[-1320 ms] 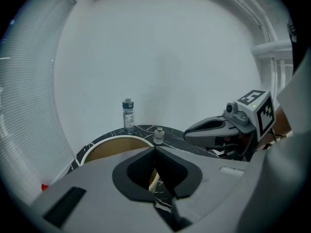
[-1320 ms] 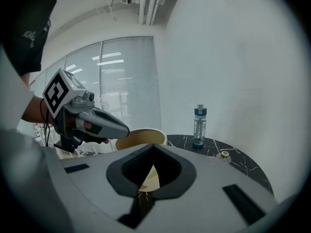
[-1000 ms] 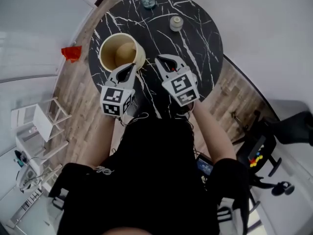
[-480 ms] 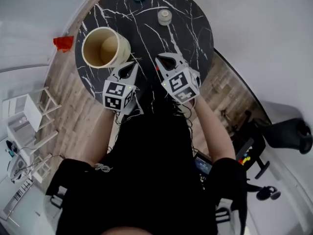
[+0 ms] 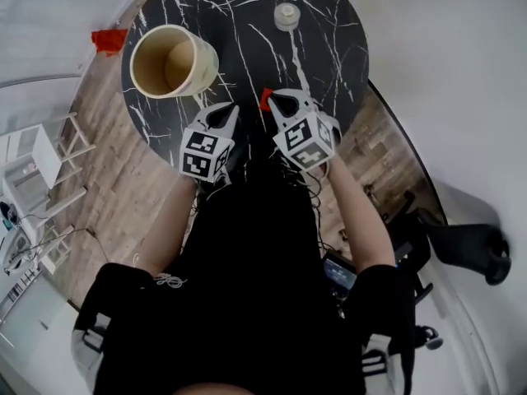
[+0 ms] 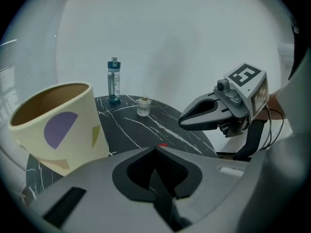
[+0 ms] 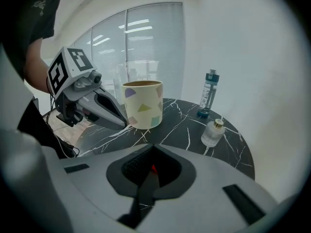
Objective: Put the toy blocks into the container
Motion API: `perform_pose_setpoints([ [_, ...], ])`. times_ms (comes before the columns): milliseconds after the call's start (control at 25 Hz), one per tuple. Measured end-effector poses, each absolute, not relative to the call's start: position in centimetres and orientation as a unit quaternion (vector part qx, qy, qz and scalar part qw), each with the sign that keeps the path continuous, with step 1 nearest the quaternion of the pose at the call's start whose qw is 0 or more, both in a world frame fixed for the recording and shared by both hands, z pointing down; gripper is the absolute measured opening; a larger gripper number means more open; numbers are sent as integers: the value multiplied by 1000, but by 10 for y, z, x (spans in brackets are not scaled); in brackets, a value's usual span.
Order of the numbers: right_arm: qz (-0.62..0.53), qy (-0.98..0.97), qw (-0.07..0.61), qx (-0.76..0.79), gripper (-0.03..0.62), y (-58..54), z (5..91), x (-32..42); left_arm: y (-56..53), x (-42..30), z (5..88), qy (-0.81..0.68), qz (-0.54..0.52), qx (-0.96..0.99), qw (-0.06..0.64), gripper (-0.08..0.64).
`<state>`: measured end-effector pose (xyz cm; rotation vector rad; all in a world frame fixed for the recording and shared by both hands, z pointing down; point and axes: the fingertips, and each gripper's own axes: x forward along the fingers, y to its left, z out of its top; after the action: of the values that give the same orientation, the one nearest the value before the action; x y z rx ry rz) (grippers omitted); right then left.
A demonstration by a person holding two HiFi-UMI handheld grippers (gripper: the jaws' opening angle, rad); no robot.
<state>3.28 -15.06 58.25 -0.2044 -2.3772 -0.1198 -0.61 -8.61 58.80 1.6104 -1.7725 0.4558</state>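
Note:
A small red toy block lies on the black marble table, just left of the tip of my right gripper. Through the right gripper view's jaw gap the block shows as a red speck below the shut jaws. My left gripper is shut and empty, a little left of the block. The cream container with coloured shapes stands upright and open at the table's left, beyond the left gripper. Both grippers hang low over the table's near edge, side by side and apart.
A small glass bottle stands at the table's far side, and a blue-capped water bottle behind it. A red object lies on the wooden floor left of the table. White shelving stands at the left.
Both grippers have sunk toward the table's near edge, still shut. The red block now shows beside the right gripper's tip.

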Motion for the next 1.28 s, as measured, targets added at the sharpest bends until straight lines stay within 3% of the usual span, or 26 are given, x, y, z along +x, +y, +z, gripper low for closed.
perform_pose_setpoints([
  [480,-33,-887,449,-105,-1,-122,648,43,-59,-5,620,-665,181,608,394,0],
  [600,-41,-879,464,-103,68,-120,660,46,-57,-8,622,-662,183,611,393,0],
  [1120,-34,-850,515,-102,147,-114,704,52,-39,-23,621,-674,183,596,395,0],
  [1240,-29,-850,517,-101,142,-114,707,49,-35,-24,621,-678,179,591,398,0],
  [1280,-24,-850,517,-101,105,-113,707,49,-33,-24,621,-679,178,590,399,0],
])
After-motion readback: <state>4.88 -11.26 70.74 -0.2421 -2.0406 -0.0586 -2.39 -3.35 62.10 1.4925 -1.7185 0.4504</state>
